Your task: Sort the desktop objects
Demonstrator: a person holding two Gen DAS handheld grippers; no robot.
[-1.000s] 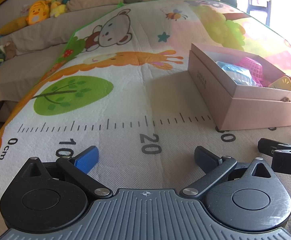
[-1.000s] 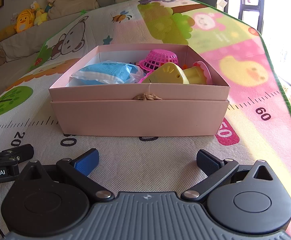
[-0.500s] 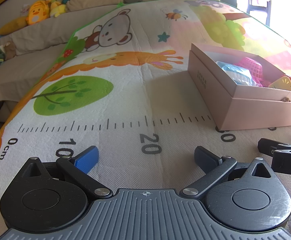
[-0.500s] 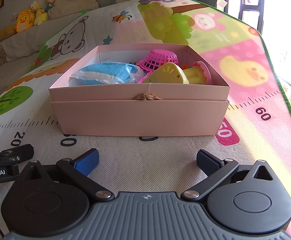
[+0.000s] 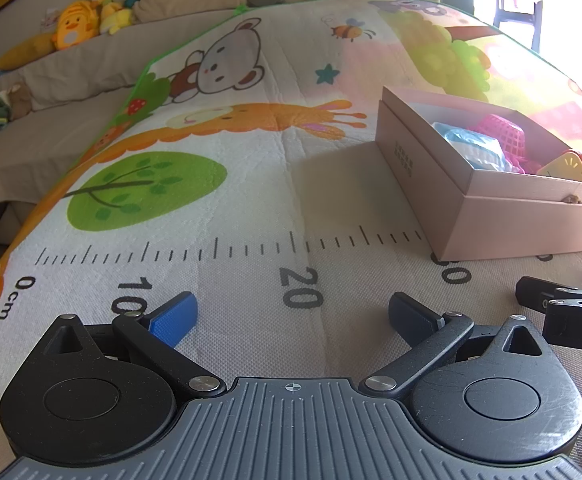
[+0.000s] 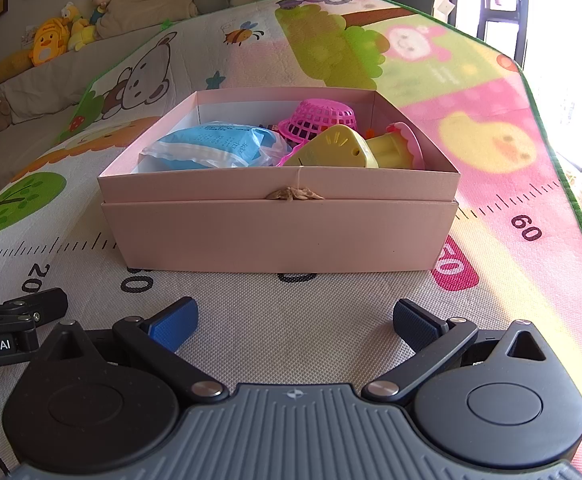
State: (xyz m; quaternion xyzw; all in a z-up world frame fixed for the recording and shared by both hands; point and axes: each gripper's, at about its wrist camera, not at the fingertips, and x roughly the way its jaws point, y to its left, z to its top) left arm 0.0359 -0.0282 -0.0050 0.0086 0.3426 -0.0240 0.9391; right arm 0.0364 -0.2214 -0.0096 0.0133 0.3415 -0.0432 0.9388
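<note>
A pink cardboard box [image 6: 279, 236] stands on the printed play mat directly ahead of my right gripper [image 6: 294, 322], which is open and holds nothing. Inside the box lie a blue-and-white packet [image 6: 211, 150], a pink mesh basket [image 6: 317, 118] and a yellow toy [image 6: 331, 154]. In the left wrist view the same box [image 5: 491, 216] sits to the right, apart from my left gripper [image 5: 293, 318], open and empty over the mat's ruler marks. The right gripper's finger [image 5: 547, 298] shows at that view's right edge.
The play mat [image 5: 219, 184] covers the surface, its green border [image 6: 575, 208] and drop-off close on the right. A sofa with plush toys [image 5: 75, 28] and cushions lies behind. The left gripper's finger [image 6: 23, 312] rests at the left of the right wrist view.
</note>
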